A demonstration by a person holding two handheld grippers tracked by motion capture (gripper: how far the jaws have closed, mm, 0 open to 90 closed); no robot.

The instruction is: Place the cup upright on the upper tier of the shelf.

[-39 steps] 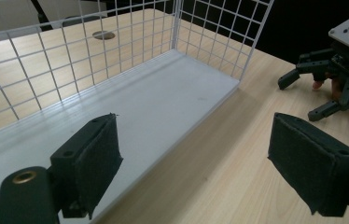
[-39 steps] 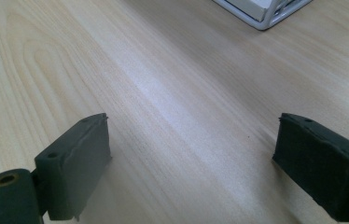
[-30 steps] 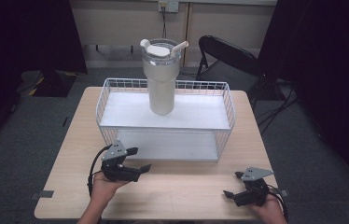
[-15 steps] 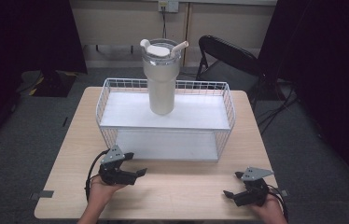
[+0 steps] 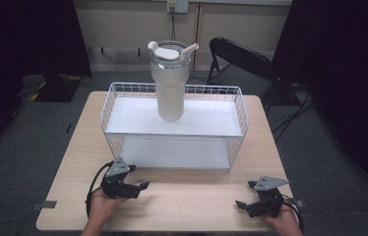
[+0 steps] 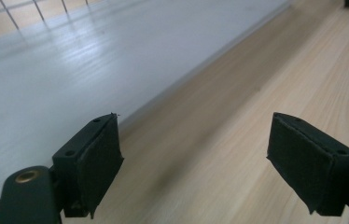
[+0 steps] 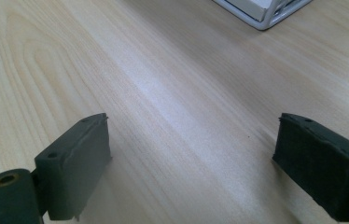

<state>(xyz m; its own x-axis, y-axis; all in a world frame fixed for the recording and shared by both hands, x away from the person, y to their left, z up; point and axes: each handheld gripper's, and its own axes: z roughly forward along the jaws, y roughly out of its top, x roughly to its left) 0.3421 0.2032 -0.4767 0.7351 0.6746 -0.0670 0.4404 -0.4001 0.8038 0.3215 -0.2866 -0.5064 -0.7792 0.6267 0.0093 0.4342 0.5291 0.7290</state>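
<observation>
Wire basket w/ tall smooth tumbler; matte black grippers apart.

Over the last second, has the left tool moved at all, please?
Yes. In the high view the left tool has pulled back from the wire rack toward the table's near edge and sits lower.

wire basket cropped by frame edge, person's forearms cut off

Pale matt wood-grain table, white wire basket, glossy plastic tumbler.
</observation>
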